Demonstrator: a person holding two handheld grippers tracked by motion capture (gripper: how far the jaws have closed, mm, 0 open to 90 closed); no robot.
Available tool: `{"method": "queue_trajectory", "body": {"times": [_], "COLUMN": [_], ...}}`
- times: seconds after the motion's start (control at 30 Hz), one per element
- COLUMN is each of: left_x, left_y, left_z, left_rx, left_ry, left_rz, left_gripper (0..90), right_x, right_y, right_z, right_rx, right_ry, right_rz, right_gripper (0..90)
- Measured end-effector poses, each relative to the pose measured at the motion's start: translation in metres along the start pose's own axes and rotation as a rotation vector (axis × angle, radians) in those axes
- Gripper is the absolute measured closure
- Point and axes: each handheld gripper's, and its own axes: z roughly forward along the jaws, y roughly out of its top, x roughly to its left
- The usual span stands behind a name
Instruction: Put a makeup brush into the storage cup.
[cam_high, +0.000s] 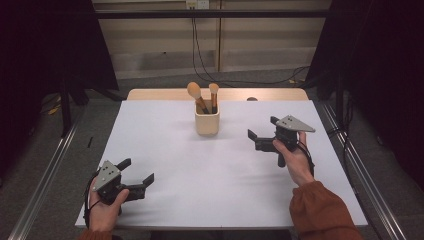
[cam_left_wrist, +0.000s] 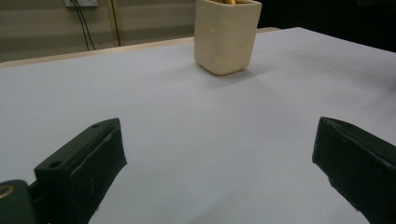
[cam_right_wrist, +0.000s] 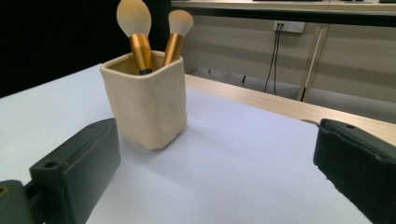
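a cream ceramic brush holder (cam_high: 207, 123) stands upright on the white tabletop (cam_high: 200, 175), toward its far edge and about midway across, and serves as the landmark here. two makeup brushes stand in it, bristles up: the larger brush (cam_high: 195, 92) leans toward the holder's left side, and the smaller brush (cam_high: 214, 90) stands just beside it on the right, both with gold ferrules. in the right gripper view the holder (cam_right_wrist: 147, 105) is close, ahead and to the left between the jaws, with the larger brush (cam_right_wrist: 134, 21) and the smaller brush (cam_right_wrist: 180, 22) rising above its rim. the right gripper (cam_high: 261, 129) is held by a hand in a rust-coloured sleeve, to the right of the holder and a little nearer the person, near it but not touching; its jaws are spread wide, with nothing between them, and point toward the holder. the left gripper (cam_high: 137, 170) is well apart from the holder, to its left and much nearer the person, close to the tabletop's near edge; its jaws are likewise spread wide and hold nothing. in the left gripper view the holder (cam_left_wrist: 226, 35) stands far off, above the bare tabletop (cam_left_wrist: 187, 130) that lies between the jaws.
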Motion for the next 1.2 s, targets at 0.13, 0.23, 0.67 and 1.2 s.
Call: {"method": "queue_trajectory", "body": {"times": [0.13,0.23,0.67,1.2], "left_x": [0.0,0.0,-0.001,-0.006], "left_y": [0.0,0.0,0.0,0.001], "left_z": [0.0,0.0,-0.001,-0.002], "left_rx": [0.001,-0.002,-0.007,-0.009], "left_ry": [-0.001,0.001,-0.007,-0.009], "left_rz": [-0.001,-0.003,0.006,0.006], "left_gripper": [2.2,2.2,2.2,2.3], "right_x": [-0.004,-0.006,-0.007,-0.011], "right_y": [-0.007,-0.01,-0.033,-0.048], "right_z": [-0.01,-0.018,-0.056,-0.097], "right_rx": [0.005,0.001,0.0,-0.018], "right_ry": [-0.013,-0.012,-0.033,-0.067], "right_rz": [0.0,0.003,0.012,0.036], "right_gripper": [0.5,0.5,1.1,1.2]}}
